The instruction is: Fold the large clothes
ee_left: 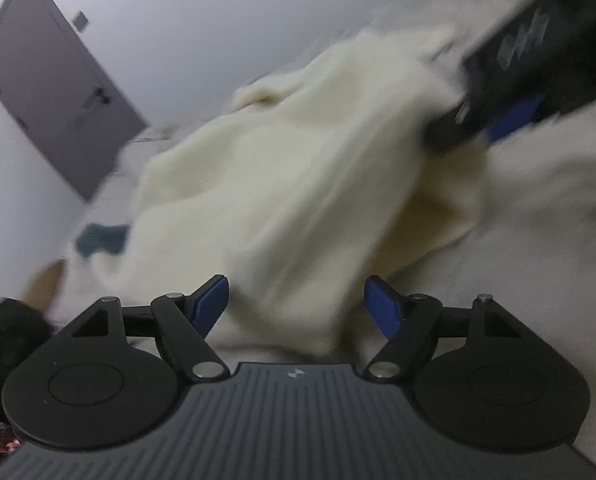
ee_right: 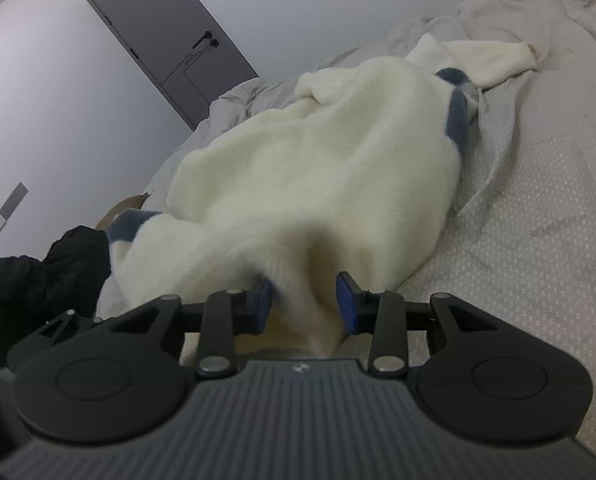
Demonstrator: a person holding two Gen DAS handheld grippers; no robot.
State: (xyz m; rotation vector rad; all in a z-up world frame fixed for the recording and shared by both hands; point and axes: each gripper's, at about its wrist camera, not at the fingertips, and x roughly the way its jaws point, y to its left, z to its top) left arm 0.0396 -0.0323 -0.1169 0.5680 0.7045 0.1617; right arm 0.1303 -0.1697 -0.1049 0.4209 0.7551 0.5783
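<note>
In the left wrist view we see our left claw (ee_left: pixel 296 304) at the bottom centre of the frame, its blue pads (ee_left: pixel 211 304) spread wide, with the near edge of the cream fleece garment (ee_left: pixel 281 184) lying between them but not pinched. The whole view is smeared with blur. In the upper right, the right claw (ee_left: pixel 450 136) reaches in from the corner and meets the garment's far side.

In the right wrist view our right claw (ee_right: pixel 304 300) sits at the bottom centre, jaws partly apart. A ridge of the cream fleece garment (ee_right: pixel 310 168) runs down between the pads (ee_right: pixel 346 300); we cannot tell whether they press on it. At the lower left edge, a part of the left claw (ee_right: pixel 65 322) shows.

The garment lies heaped across the middle of the bed (ee_right: pixel 538 220), with blue-grey patches (ee_right: pixel 456 116) at its right side and lower left, and one sleeve (ee_right: pixel 494 60) stretched toward the upper right. A rumpled grey blanket (ee_right: pixel 498 12) fills the upper right behind it. A black bundle of cloth (ee_right: pixel 41 284) sits at the left edge of the frame, near the garment's lower left corner.

A grey door (ee_right: pixel 169 36) stands in the upper left on a pale wall (ee_right: pixel 57 120). To the right of the garment, the dotted bedsheet lies bare down to the lower right.
</note>
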